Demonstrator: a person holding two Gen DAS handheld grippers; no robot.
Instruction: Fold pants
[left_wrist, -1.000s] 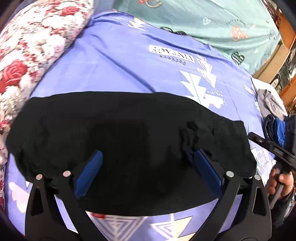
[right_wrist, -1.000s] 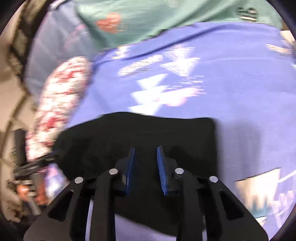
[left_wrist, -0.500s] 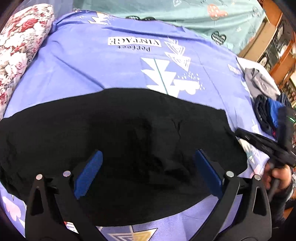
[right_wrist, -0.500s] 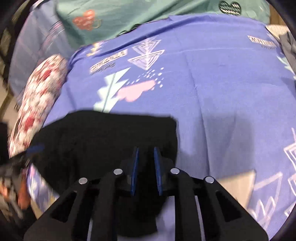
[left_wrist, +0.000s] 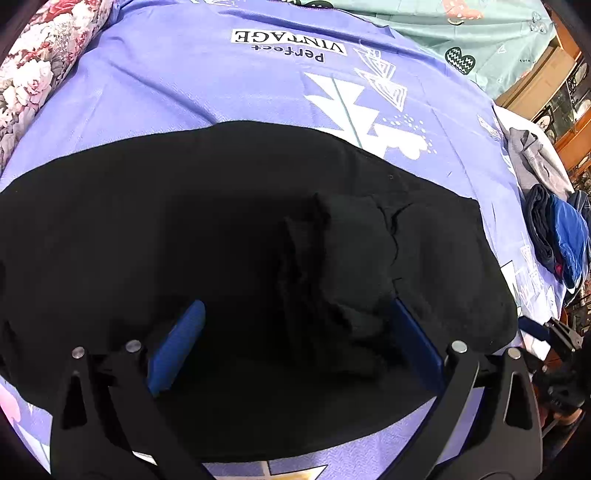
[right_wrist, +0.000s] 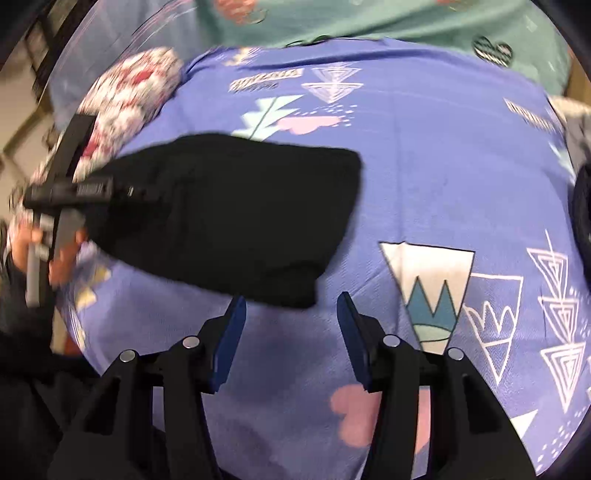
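Observation:
The black pants (left_wrist: 229, 236) lie folded in a wide flat band on the purple printed bedsheet (left_wrist: 207, 81). A small raised fold of cloth sits right of their middle. My left gripper (left_wrist: 295, 343) hovers wide open right over the pants, its blue pads either side of the cloth. In the right wrist view the pants (right_wrist: 236, 214) lie ahead and left. My right gripper (right_wrist: 291, 332) is open and empty, just short of the pants' near corner, over bare sheet. The left gripper also shows in the right wrist view (right_wrist: 70, 192), at the pants' left end.
A floral pillow (left_wrist: 33, 66) lies at the far left. A teal blanket (left_wrist: 461, 33) lies along the back. Folded grey and blue clothes (left_wrist: 554, 229) are stacked at the sheet's right edge, with wooden furniture (left_wrist: 546, 74) behind.
My right gripper has opened, let go of the pants and drawn back off them. My left gripper stayed open and shifted a little right over the cloth.

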